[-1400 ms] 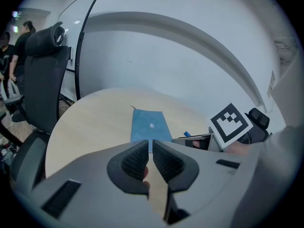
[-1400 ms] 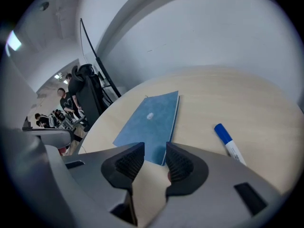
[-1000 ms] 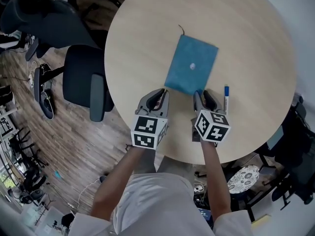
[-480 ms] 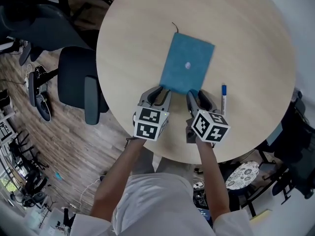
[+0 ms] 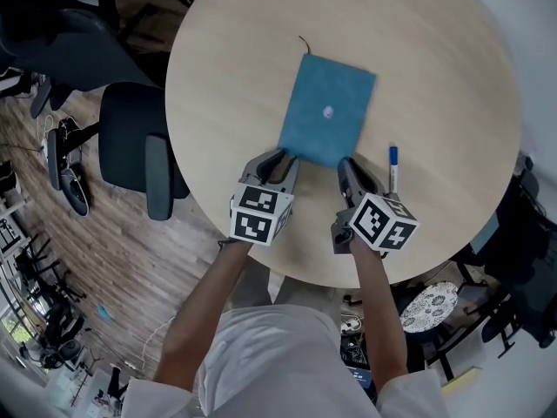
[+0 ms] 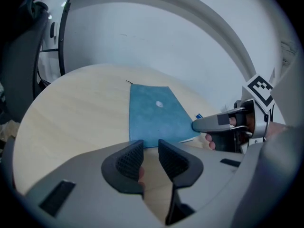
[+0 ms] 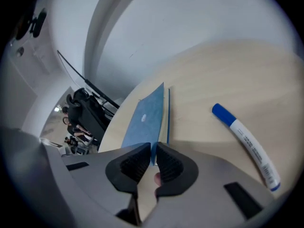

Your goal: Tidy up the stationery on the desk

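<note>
The round pale wooden table (image 5: 226, 85) carries the blue felt-covered notebook (image 5: 327, 111) near its centre. My right gripper (image 7: 153, 158), jaws just closed in, pinches the cover's 5 o'clock corner, probably to lift it. My left gripper (image 6: 151, 156) sits unclenched and empty at 7 o'clock, likely for support. The blue-capped white marker pen (image 5: 392, 167) lies at 4 o'clock.

A dark office chair (image 5: 135, 159) stands on the wood-plank floor (image 5: 104, 259); more dark chairs (image 5: 52, 24) crowd upper left, a round patterned seat (image 5: 429, 312) lower right.
</note>
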Action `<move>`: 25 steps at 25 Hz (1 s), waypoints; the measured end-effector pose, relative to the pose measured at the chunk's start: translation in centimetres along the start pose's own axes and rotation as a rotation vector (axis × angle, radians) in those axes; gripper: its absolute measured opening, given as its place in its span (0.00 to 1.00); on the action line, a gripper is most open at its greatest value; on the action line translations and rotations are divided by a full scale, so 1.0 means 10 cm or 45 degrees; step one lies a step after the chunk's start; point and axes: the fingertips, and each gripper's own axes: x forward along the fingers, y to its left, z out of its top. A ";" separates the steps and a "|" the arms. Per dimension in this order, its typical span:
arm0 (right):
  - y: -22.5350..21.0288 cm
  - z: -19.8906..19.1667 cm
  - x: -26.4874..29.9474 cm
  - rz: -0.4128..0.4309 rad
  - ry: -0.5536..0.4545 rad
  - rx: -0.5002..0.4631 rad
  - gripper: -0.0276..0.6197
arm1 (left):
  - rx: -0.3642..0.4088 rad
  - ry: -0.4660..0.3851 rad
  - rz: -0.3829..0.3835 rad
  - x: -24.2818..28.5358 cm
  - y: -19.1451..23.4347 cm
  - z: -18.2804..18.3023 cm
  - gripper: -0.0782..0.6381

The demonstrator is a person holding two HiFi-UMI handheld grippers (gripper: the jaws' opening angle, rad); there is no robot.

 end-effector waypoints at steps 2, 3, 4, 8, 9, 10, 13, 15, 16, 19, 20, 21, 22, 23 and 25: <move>-0.02 -0.01 0.01 -0.054 0.016 -0.069 0.13 | 0.006 0.004 -0.011 0.01 -0.03 -0.03 0.25; -0.02 -0.01 0.00 -0.065 0.021 -0.079 0.13 | 0.017 0.008 -0.013 0.00 -0.06 -0.05 0.25; 0.00 -0.02 -0.01 -0.062 0.023 -0.076 0.12 | 0.033 0.008 -0.013 -0.01 -0.10 -0.07 0.25; 0.09 -0.07 -0.10 -0.016 0.039 -0.082 0.12 | 0.070 -0.026 -0.018 -0.18 -0.23 -0.08 0.25; 0.11 -0.10 -0.13 -0.007 0.045 -0.090 0.11 | 0.071 -0.034 -0.019 -0.23 -0.25 -0.08 0.25; 0.13 -0.13 -0.16 0.002 0.052 -0.094 0.11 | 0.072 -0.040 -0.019 -0.28 -0.26 -0.09 0.25; 0.17 -0.24 -0.26 0.023 0.079 -0.108 0.11 | 0.074 -0.058 -0.003 -0.44 -0.29 -0.12 0.25; 0.19 -0.33 -0.35 0.027 0.094 -0.113 0.11 | 0.064 -0.063 0.011 -0.52 -0.31 -0.16 0.25; 0.20 -0.38 -0.38 0.030 0.100 -0.108 0.11 | 0.062 -0.066 0.015 -0.56 -0.32 -0.17 0.25; 0.24 -0.55 -0.46 0.034 0.114 -0.091 0.11 | 0.061 -0.079 0.013 -0.65 -0.36 -0.21 0.25; 0.25 -0.60 -0.47 0.030 0.115 -0.097 0.11 | 0.062 -0.086 0.009 -0.68 -0.38 -0.22 0.25; 0.26 -0.63 -0.49 0.024 0.112 -0.108 0.11 | 0.064 -0.091 0.006 -0.70 -0.40 -0.22 0.25; 0.26 -0.66 -0.50 0.017 0.109 -0.123 0.11 | 0.068 -0.097 0.003 -0.72 -0.43 -0.22 0.25; 0.25 -0.68 -0.51 0.010 0.106 -0.141 0.11 | 0.072 -0.101 0.001 -0.73 -0.46 -0.21 0.25; 0.23 -0.69 -0.53 -0.011 0.103 -0.178 0.11 | 0.079 -0.107 -0.003 -0.75 -0.51 -0.21 0.25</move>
